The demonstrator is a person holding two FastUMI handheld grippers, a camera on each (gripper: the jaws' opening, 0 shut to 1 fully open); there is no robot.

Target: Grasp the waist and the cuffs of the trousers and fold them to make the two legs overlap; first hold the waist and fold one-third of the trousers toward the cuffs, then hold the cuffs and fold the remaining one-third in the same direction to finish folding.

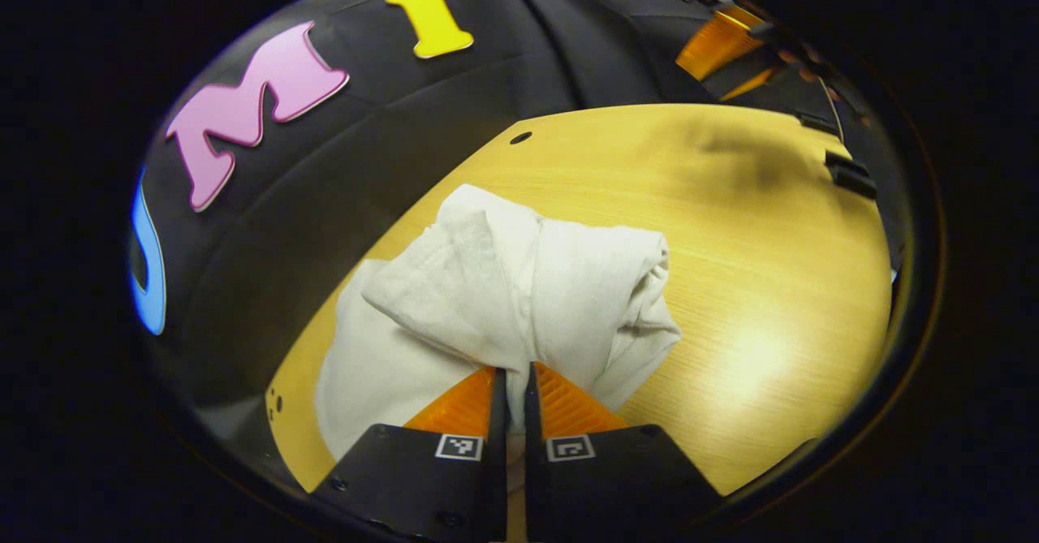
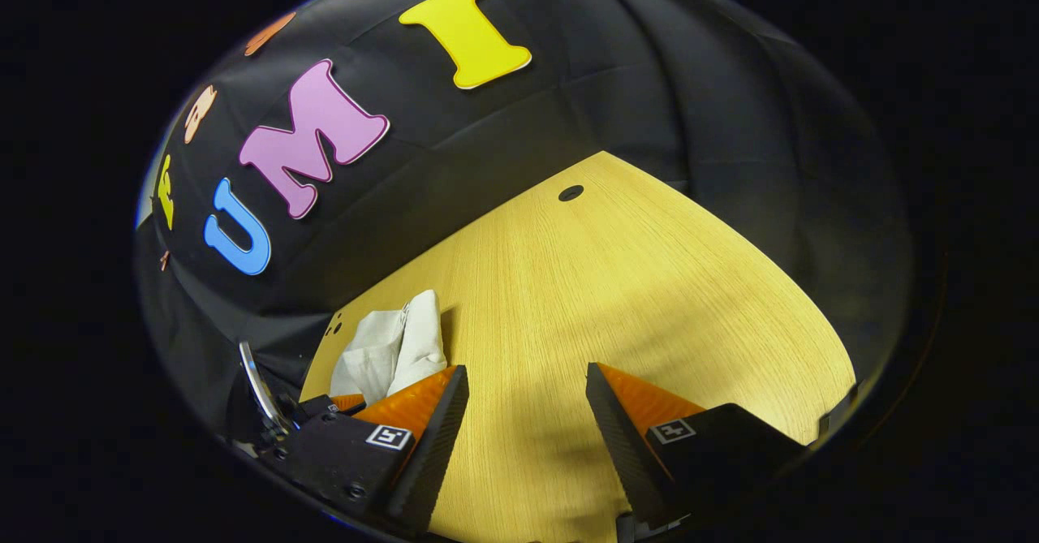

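White trousers (image 1: pixel 519 283) lie bunched and partly folded on the light wooden table (image 1: pixel 755 299). In the left gripper view my left gripper (image 1: pixel 511 381) is shut on a pinched fold of the white cloth, which rises from between its fingers. The right gripper view has the trousers (image 2: pixel 394 348) as a small white heap at the far left of the table (image 2: pixel 601 283). My right gripper (image 2: pixel 528 397) stands open above bare wood with nothing between its fingers. Part of the left gripper (image 2: pixel 333 405) and its frame sits at the lower left of that view, beside the cloth.
The black cloth wall (image 1: pixel 341 161) runs close along the table's far and left edges. A small dark hole (image 1: pixel 520 137) marks the tabletop near the far corner. Bare wood stretches to the right of the trousers. An orange and black device (image 1: pixel 730 40) stands at the far right.
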